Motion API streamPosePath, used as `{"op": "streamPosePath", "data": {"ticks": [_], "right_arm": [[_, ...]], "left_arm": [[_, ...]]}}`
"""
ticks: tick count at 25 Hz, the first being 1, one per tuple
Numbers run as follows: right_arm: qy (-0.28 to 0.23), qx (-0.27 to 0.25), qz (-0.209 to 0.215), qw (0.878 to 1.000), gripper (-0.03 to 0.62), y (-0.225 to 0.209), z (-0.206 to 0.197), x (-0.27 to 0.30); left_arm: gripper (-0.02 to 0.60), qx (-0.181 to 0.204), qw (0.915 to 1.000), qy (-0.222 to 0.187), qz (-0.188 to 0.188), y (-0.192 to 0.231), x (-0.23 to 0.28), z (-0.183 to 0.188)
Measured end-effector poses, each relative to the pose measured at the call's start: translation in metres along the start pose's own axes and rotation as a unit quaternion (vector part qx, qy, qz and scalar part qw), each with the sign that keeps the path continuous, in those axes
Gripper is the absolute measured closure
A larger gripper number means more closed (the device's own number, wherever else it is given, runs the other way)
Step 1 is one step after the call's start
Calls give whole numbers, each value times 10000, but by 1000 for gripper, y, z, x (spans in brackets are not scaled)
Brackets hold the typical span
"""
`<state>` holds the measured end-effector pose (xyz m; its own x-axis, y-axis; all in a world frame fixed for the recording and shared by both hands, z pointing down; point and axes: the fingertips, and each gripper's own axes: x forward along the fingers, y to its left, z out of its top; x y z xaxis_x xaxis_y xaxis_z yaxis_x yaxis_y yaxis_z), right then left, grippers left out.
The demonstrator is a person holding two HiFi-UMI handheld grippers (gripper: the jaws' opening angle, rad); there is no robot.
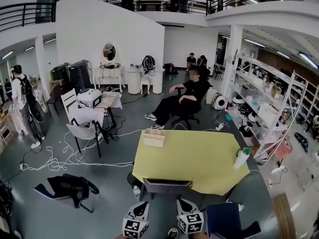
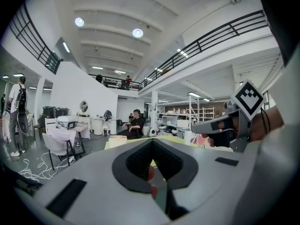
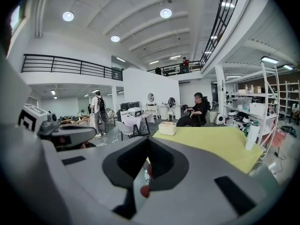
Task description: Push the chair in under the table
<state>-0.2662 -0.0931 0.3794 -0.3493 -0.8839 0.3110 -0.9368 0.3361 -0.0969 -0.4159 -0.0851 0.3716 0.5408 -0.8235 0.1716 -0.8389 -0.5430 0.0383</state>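
The table [image 1: 189, 156] wears a yellow cloth in the middle of the head view. A dark grey chair [image 1: 167, 185] stands at its near edge, backrest towards me. Just behind that backrest are my left gripper [image 1: 143, 203] and right gripper [image 1: 181, 201], side by side, each shut with nothing in its jaws. I cannot tell whether they touch the chair. In the left gripper view the left gripper [image 2: 155, 175] points at the yellow table [image 2: 165, 138]. The right gripper [image 3: 144, 172] faces the table [image 3: 211, 142] in its own view. The chair is hidden in both gripper views.
A cardboard box [image 1: 154, 137] and a white bottle [image 1: 242, 157] stand on the table. A blue chair [image 1: 229, 220] is near right, a dark chair with a jacket [image 1: 70, 185] near left. Cables [image 1: 75, 158] cross the floor. A seated person [image 1: 184, 101] is beyond; shelves [image 1: 269, 113] line the right.
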Motion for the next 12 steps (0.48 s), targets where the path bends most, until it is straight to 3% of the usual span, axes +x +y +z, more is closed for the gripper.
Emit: {"op": "streamPosePath", "data": {"ticks": [12], "right_arm": [[107, 78, -289, 9995, 580, 64, -26, -85]], "left_arm": [[572, -58, 9992, -35, -390, -29, -85, -15]]}}
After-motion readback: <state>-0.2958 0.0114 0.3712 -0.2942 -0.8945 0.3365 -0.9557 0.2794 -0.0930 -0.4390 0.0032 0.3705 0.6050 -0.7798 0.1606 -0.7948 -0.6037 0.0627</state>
